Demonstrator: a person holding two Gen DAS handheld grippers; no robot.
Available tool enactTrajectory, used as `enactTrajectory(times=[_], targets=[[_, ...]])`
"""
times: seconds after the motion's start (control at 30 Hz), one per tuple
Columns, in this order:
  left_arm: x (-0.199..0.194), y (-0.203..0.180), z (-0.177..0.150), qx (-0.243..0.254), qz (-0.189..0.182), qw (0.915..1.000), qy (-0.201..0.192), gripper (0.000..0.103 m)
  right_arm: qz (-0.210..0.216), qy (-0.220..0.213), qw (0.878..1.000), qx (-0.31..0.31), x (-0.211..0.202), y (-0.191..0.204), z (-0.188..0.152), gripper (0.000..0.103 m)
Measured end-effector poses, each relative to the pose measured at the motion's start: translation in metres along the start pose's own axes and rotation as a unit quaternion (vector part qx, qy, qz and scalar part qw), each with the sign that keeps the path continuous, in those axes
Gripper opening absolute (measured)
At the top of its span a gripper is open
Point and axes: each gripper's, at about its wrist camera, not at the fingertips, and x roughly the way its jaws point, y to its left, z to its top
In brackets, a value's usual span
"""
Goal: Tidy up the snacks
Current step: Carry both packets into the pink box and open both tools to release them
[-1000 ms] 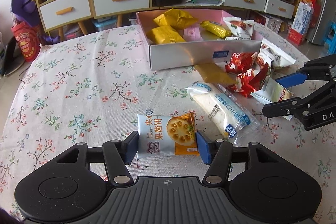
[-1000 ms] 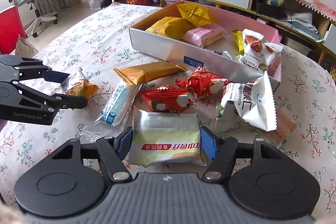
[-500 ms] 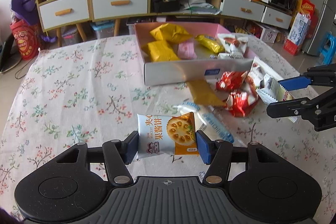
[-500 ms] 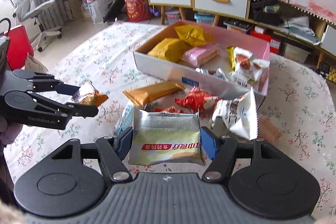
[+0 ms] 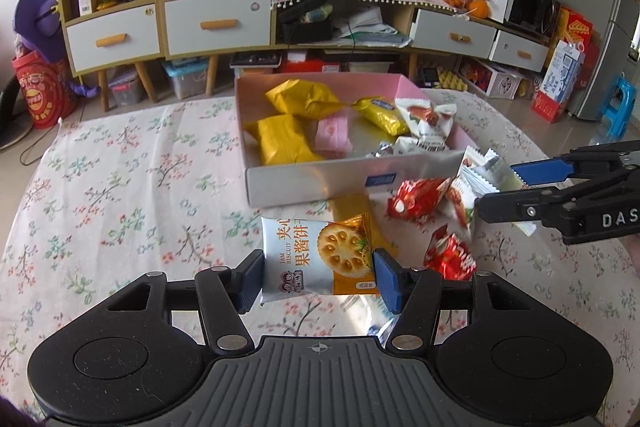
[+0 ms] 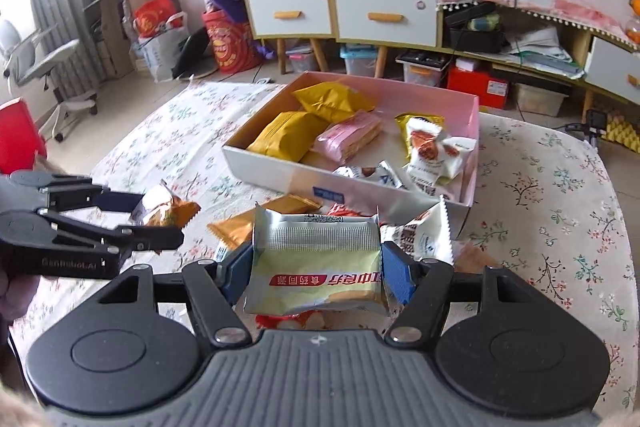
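Left wrist view: my left gripper [image 5: 318, 277] has its blue pads clamped on the two short sides of a jam biscuit packet [image 5: 318, 257], white and orange with a round biscuit printed on it, lifted clear of the floral tablecloth [image 5: 120, 187]. Just beyond it, toward the right edge of the tabletop, lie two red wrappers [image 5: 416, 199] and part of a flat orange bar [image 5: 352, 205], close against the near wall of the open box [image 5: 312, 183]. At the right, my right gripper [image 5: 492, 187] reaches in from the side with a silvery packet between its fingers. Inside the box, on its pink floor, sit two yellow bags [image 5: 284, 143], a pink wafer pack [image 5: 332, 135], a small yellow pouch [image 5: 380, 113] and white nut packets [image 5: 426, 117]. The box stands near the far edge of the tabletop.

In the right wrist view my right gripper [image 6: 316, 275] is closed on a pale green and silver cracker packet [image 6: 316, 263] with a red label strip, held by its sides above the loose snacks. Beneath and behind it show the orange bar [image 6: 256, 217] and a white serrated packet [image 6: 428, 235], then the box [image 6: 280, 175]. At the left edge my left gripper [image 6: 160, 215] carries its packet above the cloth.
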Motion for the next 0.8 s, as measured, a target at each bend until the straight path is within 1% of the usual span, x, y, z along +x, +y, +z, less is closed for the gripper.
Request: enactTrajectory(times=[0.4,0.57,0.7,0.8], targets=[[0.021,-0.009,0.023,-0.02,-0.005,0.9996,-0.021,0.056,-0.005,-0.029,0.996,0.083,0.012,-0.027,0.012,0.065],[0.036,-0.015,0.035,-0.015,0.003,0.9994,-0.029,0.056,-0.001,-0.041,0.99,0.131,0.024,-0.04,0.019,0.065],[0.049,-0.019,0.046,-0.005,0.017,0.9992,-0.037,0.056,-0.001,-0.043,0.987,0.157,0.035,-0.045,0.024,0.065],[0.056,-0.021,0.056,-0.004,0.017,0.9989,-0.043,0.056,0.004,-0.049,0.984,0.174,0.042,-0.047,0.031,0.065]])
